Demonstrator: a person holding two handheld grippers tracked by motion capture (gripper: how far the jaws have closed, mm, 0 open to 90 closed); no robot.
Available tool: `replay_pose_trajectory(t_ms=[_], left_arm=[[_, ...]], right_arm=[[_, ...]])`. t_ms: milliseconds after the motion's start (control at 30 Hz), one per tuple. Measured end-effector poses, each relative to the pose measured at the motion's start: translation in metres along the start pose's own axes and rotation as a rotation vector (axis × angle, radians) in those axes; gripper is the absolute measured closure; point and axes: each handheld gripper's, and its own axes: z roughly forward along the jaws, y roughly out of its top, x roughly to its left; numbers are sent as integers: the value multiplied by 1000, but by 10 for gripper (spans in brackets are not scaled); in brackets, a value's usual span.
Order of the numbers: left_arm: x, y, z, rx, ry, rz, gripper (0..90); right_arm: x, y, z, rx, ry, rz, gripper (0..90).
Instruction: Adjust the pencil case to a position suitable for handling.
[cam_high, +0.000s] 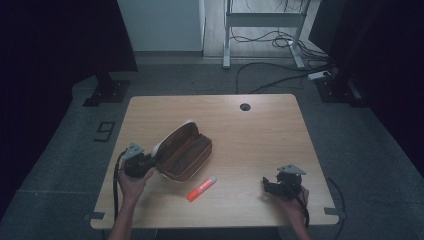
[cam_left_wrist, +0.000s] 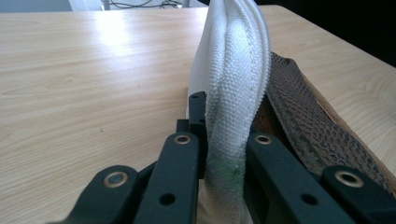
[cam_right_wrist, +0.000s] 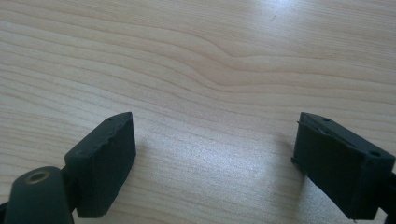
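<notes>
Left tongs (cam_high: 150, 164) at 9 o'clock on the counter (cam_high: 250, 130), clamped tight on the white edge of the pencil case (cam_high: 182, 151); the white flap stands upright between the jaws. Case lies open, brown inside up, just left of centre. Orange marker (cam_high: 201, 188) at 5 o'clock from the case, apart from it. Right tongs (cam_high: 270, 186) at 4 o'clock, jaws wide, holding nothing over bare wood.

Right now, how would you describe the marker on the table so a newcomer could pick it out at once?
Start at the light wooden table and find the open brown pencil case left of centre, its white edge clamped in the left gripper. Just in front of the case, toward the person, lies the marker, slanted and apart from it. It is the one bright orange thing there, with a pale cap.
</notes>
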Motion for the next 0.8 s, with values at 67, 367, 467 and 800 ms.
replay_pose_trajectory(t_ms=[67,367,467,800], left_arm=[[-1,-1,2,12,1,17,861],[-2,-5,5,24,-12,32,853],[2,-10,6,32,-11,13,839],[-1,-15,8,78,16,53,791]], right_arm=[[0,0,0,0,0,0,124],[0,0,0,0,0,0,124],[0,0,0,0,0,0,124],[0,0,0,0,0,0,124]])
